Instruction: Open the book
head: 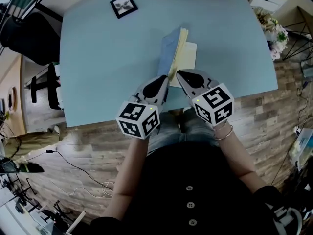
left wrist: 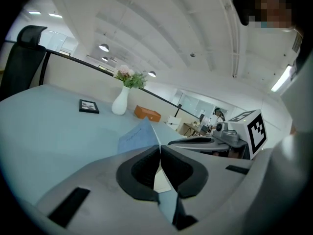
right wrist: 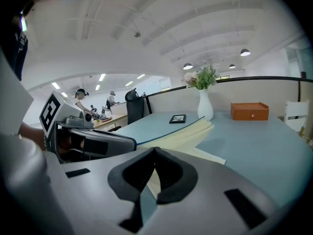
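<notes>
We judge the opening half done: the book [head: 177,50] lies on the tabletop [head: 107,58] just ahead of both claws, left claw [left wrist: 160,153] pinched onto its cover [left wrist: 139,137], right claw [right wrist: 154,155] onto its pages [right wrist: 190,131], so next we spread them apart.

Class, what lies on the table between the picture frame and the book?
Nothing: only bare blue table runs from the picture frame to the book, as the head view shows.
</notes>
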The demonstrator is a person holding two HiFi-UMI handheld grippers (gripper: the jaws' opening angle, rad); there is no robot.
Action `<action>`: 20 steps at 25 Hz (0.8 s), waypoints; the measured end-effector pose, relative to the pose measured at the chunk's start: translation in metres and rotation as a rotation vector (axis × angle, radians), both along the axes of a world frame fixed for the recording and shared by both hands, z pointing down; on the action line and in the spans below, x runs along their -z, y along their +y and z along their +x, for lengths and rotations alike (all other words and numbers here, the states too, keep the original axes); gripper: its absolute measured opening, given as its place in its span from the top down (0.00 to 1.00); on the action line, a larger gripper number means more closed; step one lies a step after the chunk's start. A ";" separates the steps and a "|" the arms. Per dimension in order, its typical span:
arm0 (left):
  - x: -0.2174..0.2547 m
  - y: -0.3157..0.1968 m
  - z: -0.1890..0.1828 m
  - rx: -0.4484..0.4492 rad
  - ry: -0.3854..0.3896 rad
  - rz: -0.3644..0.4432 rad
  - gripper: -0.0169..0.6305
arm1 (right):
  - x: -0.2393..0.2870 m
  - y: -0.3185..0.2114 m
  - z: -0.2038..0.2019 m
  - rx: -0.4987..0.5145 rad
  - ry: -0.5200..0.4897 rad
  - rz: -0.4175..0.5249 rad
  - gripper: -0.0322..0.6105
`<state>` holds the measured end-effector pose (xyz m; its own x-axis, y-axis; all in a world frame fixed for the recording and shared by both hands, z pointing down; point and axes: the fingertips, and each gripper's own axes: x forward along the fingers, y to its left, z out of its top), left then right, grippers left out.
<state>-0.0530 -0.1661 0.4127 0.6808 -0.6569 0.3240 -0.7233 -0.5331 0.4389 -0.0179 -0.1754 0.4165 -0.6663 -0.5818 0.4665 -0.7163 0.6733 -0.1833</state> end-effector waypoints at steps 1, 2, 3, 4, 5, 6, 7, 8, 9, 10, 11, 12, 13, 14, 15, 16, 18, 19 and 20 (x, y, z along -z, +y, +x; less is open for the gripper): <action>0.001 0.000 -0.004 0.011 0.006 0.001 0.94 | 0.000 0.000 -0.003 0.006 0.001 0.000 0.95; 0.001 -0.001 -0.008 0.020 0.009 0.002 0.94 | 0.001 0.000 -0.006 0.012 0.002 0.001 0.95; 0.001 -0.002 -0.012 0.029 0.012 0.003 0.94 | 0.001 -0.001 -0.009 0.017 0.004 0.001 0.95; 0.001 -0.002 -0.016 0.039 0.015 0.003 0.94 | 0.001 -0.001 -0.012 0.023 0.005 0.001 0.95; 0.001 -0.003 -0.020 0.050 0.020 0.001 0.94 | 0.001 -0.002 -0.014 0.028 0.007 0.002 0.95; 0.001 -0.003 -0.025 0.063 0.029 0.000 0.94 | 0.001 -0.003 -0.017 0.033 0.008 0.002 0.95; 0.002 -0.004 -0.029 0.078 0.039 0.000 0.94 | 0.001 -0.003 -0.019 0.039 0.009 0.002 0.95; 0.003 -0.005 -0.034 0.093 0.048 0.001 0.94 | 0.001 -0.004 -0.022 0.044 0.010 0.002 0.95; 0.004 -0.007 -0.039 0.106 0.054 0.003 0.94 | 0.001 -0.004 -0.024 0.049 0.012 0.002 0.95; 0.004 -0.008 -0.044 0.117 0.057 0.005 0.94 | 0.001 -0.005 -0.027 0.055 0.014 0.003 0.95; 0.005 -0.010 -0.049 0.126 0.058 0.007 0.94 | 0.001 -0.006 -0.030 0.060 0.016 0.004 0.95; 0.005 -0.011 -0.054 0.135 0.058 0.009 0.94 | 0.001 -0.007 -0.034 0.065 0.017 0.005 0.95; 0.005 -0.013 -0.058 0.145 0.060 0.010 0.94 | 0.001 -0.008 -0.038 0.071 0.018 0.006 0.95; 0.005 -0.014 -0.063 0.157 0.063 0.010 0.94 | 0.002 -0.008 -0.041 0.078 0.019 0.007 0.95; 0.005 -0.015 -0.068 0.170 0.067 0.009 0.94 | 0.002 -0.009 -0.045 0.083 0.020 0.007 0.95; 0.005 -0.017 -0.072 0.184 0.073 0.008 0.94 | 0.002 -0.009 -0.048 0.088 0.021 0.007 0.95; 0.004 -0.019 -0.080 0.211 0.084 0.006 0.94 | 0.002 -0.011 -0.053 0.095 0.023 0.006 0.95; 0.003 -0.020 -0.084 0.223 0.087 0.004 0.94 | 0.002 -0.011 -0.056 0.098 0.024 0.005 0.95; 0.002 -0.022 -0.088 0.233 0.089 0.001 0.94 | 0.001 -0.012 -0.060 0.102 0.026 0.004 0.95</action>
<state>-0.1408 -0.1876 0.4110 0.5368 -0.7997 0.2688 -0.7852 -0.3571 0.5059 -0.0775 -0.1875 0.4151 -0.7102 -0.5133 0.4818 -0.6482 0.7438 -0.1630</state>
